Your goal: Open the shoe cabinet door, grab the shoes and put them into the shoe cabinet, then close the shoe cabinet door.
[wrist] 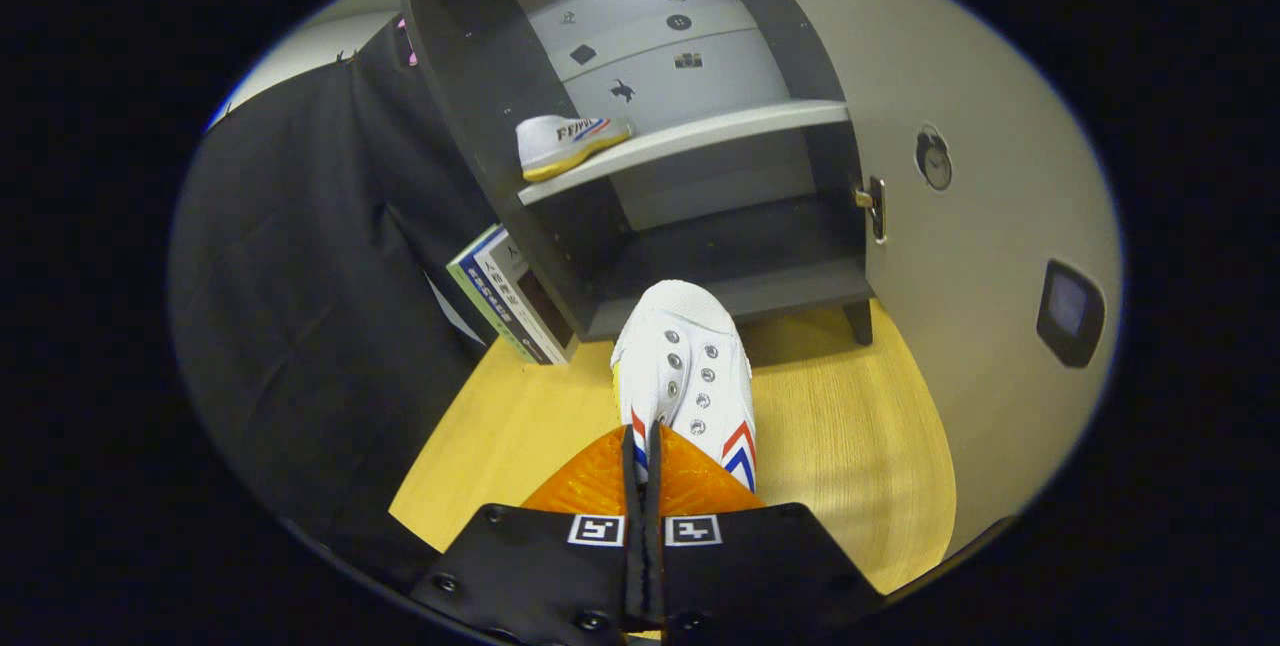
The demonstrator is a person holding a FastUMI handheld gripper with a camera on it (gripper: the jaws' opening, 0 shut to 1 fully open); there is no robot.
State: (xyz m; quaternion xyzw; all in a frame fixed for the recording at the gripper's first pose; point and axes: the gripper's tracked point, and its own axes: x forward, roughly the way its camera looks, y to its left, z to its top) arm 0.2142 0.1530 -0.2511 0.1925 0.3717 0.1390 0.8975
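Now, tool (642, 466): you pinch the white shoe (685, 371), fingers pressed on its collar.
Cabinet (600, 126): open, second shoe (566, 141) on shelf.

Gripper (641, 456) fingers nearly closed, pinching a white sneaker (685, 366) at its edge, toe toward the open dark shoe cabinet (480, 126), second white sneaker (566, 142) on its shelf (720, 131), door (960, 256) swung open, wooden floor (840, 446).
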